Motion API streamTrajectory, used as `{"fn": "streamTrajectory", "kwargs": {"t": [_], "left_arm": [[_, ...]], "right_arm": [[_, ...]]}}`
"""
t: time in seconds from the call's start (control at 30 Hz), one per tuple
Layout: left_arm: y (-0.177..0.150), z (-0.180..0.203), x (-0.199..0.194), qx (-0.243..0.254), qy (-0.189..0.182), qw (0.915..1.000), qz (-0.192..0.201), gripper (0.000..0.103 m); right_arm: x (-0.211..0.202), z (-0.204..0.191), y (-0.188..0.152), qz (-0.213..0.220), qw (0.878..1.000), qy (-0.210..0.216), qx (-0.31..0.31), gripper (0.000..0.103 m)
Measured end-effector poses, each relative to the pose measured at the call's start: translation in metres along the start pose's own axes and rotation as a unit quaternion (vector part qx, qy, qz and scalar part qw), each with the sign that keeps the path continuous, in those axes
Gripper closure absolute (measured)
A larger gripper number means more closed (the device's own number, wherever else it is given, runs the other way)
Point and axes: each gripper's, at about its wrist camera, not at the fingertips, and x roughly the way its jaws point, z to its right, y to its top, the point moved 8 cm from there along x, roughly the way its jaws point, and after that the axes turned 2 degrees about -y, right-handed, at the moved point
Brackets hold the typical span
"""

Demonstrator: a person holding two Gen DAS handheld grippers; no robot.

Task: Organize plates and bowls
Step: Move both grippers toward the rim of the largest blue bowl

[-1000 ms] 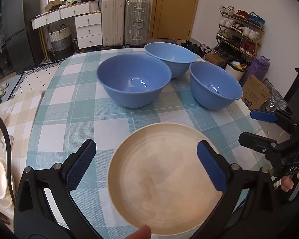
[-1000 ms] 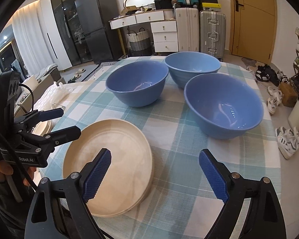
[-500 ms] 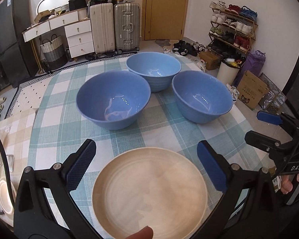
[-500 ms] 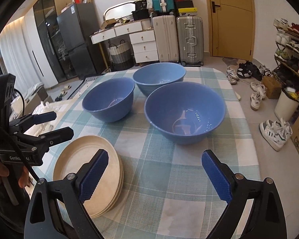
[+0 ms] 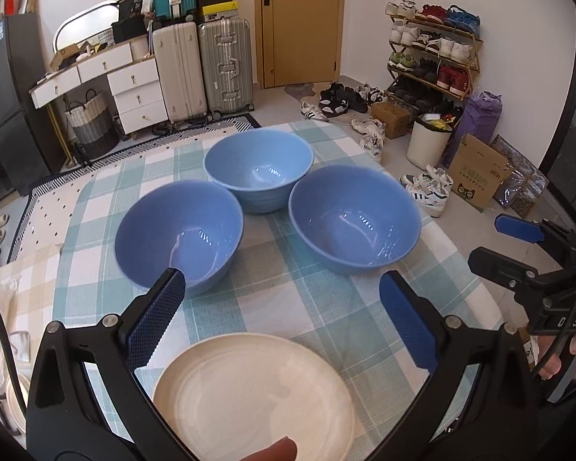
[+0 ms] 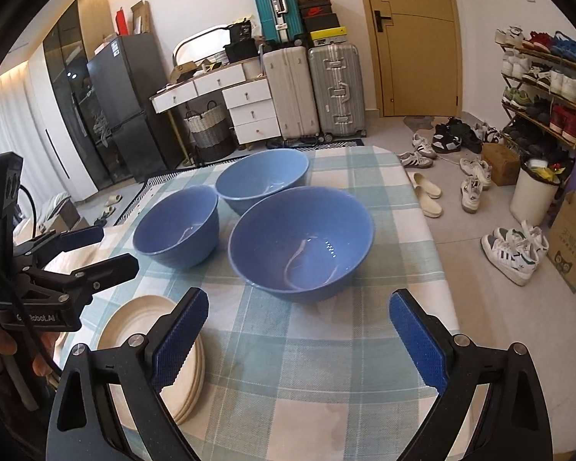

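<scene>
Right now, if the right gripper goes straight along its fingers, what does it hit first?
Most likely the nearest blue bowl, which sits dead ahead between the open fingers of the right gripper. Only bare checked tablecloth lies before it. Depth is hard to judge, so it may touch the cloth first.

Three blue bowls [image 5: 257, 171] cluster far on the checked bench [image 5: 288, 299]; a cream plate [image 5: 249, 395] lies near, between the gaping left gripper [image 5: 280, 315].

My left claw [image 5: 278, 315] points down at a slant, jaws spread wide with nothing between the pads. My right claw [image 6: 299, 340] is tilted down likewise, jaws just opened wider, holding nothing. A hand [image 6: 4, 349] grips the left handle.
</scene>
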Motion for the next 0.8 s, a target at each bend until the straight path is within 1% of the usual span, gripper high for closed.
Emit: {"fn": "streamTrajectory", "kwargs": {"t": [0.17,0.3,0.53,0.8], "left_arm": [[0.018,0.015,-0.004,0.007,0.001,1.0,0.006,0.003],[0.029,0.026,-0.001,0.012,-0.001,0.9999,0.005,0.003],[0.031,0.024,0.027,0.008,-0.007,0.9999,-0.009,0.003],[0.033,0.005,0.07,-0.01,-0.011,0.9993,-0.034,0.003]], "right_arm": [[-0.012,0.017,0.015,0.021,0.999,0.003,0.027,0.006],[-0.013,0.027,0.023,0.026,0.999,0.009,0.045,0.006],[0.009,0.03,0.023,0.006,0.999,0.012,0.047,0.006],[0.041,0.037,0.019,-0.023,0.999,0.004,0.049,0.006]]}}
